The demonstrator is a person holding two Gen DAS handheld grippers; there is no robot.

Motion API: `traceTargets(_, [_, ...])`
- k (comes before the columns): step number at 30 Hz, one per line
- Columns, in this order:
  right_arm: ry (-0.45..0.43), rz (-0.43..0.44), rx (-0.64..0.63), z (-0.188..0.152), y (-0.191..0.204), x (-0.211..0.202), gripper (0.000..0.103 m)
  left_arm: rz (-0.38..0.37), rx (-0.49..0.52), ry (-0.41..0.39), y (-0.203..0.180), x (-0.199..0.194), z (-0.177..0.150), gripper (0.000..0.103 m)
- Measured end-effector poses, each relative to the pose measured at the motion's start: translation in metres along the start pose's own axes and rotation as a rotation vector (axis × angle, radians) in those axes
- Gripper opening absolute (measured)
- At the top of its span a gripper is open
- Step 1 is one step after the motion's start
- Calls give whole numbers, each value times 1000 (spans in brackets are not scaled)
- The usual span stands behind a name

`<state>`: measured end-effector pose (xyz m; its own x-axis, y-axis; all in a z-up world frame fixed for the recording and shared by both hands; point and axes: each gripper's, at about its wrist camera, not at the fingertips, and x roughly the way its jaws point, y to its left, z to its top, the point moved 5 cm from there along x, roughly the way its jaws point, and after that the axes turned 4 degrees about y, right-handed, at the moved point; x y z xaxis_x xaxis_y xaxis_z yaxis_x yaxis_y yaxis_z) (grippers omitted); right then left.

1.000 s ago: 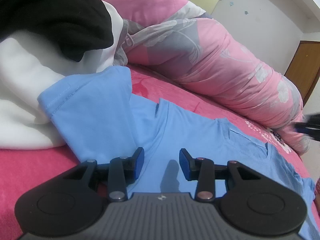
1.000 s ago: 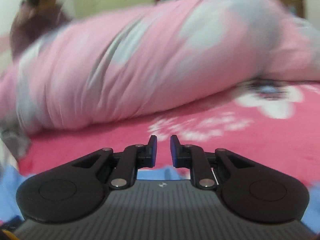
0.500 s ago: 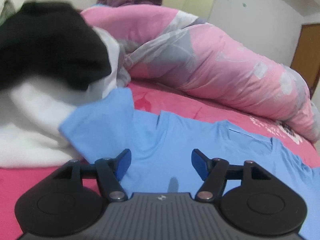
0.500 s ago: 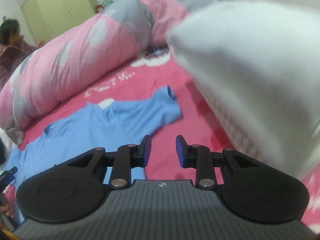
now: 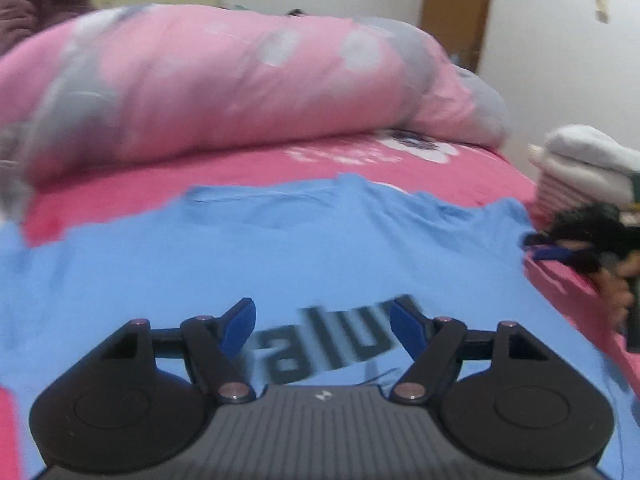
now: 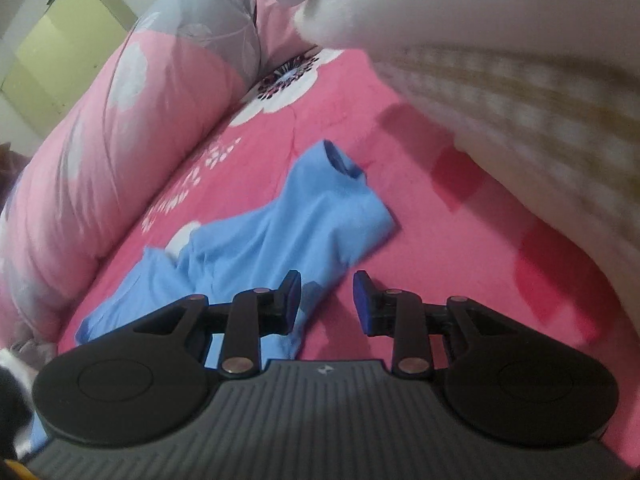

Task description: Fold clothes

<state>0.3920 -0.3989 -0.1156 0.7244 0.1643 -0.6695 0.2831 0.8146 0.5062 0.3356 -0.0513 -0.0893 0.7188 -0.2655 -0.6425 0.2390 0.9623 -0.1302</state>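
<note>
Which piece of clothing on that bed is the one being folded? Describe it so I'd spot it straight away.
Start at the long pink and grey flowered duvet roll along the back of the pink bedsheet. In front of it lies the light blue T-shirt, spread flat. It alone is blue with dark lettering, unlike the white folded pile beside it.

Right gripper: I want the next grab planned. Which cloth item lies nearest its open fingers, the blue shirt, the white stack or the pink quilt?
The blue T-shirt: its sleeve lies just beyond the right gripper, unlike the others.
</note>
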Motion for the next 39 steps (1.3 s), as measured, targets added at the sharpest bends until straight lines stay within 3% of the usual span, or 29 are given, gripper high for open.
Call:
traceTargets(5, [-39,-17,89,3,-4,20,28,-74,-44,-12,-4,25,-22,73])
traceTargets(9, [-90,41,196,6,-14,24,30,-136,-134,-33,10,25,-29,72])
traceTargets(11, [-113,22,192,9,-14,26,23,-166,-178,-49,17,22,-32,72])
traceTargets(12, [-126,2,174,11,-12,27,6,-179,-199,-56,21,22,-33,72])
traceTargets(15, [-168,-3,83,20,8,23,4,-185,-277,-83,34,21,-35,72])
traceTargets(18, [-223,23,-186,26,65,9,3,-202,-378,-109,53,19,-36,71])
traceTargets(21, [-211,62,-640,-4,138,-5,3,-214,-455,-119,67,21,-37,71])
traceTargets(23, [-175,87,-923,-43,168,-12,3,-226,-468,-122,70,21,-38,71])
traceTargets(25, [-110,105,-1213,-93,182,-18,4,-225,-463,-125,70,21,-38,71])
traceTargets(27, [-51,59,-1454,-140,180,-15,4,-229,-468,-128,70,21,-39,71])
traceTargets(29, [3,27,-1637,-176,171,-9,4,-231,-470,-129,70,22,-39,71])
traceTargets(31, [-45,-15,-1737,-188,165,-10,6,-229,-465,-130,70,23,-39,71])
traceTargets(34, [-22,25,-1632,-169,168,-24,11,-229,-463,-131,69,23,-39,71])
traceTargets(36, [-24,121,-1494,-147,171,-40,15,-229,-462,-131,69,23,-39,71])
traceTargets(38, [-10,231,-1263,-110,171,-52,17,-229,-462,-131,70,23,-39,71])
traceTargets(39, [10,226,-1194,-101,171,-43,20,-230,-462,-131,70,23,-39,71])
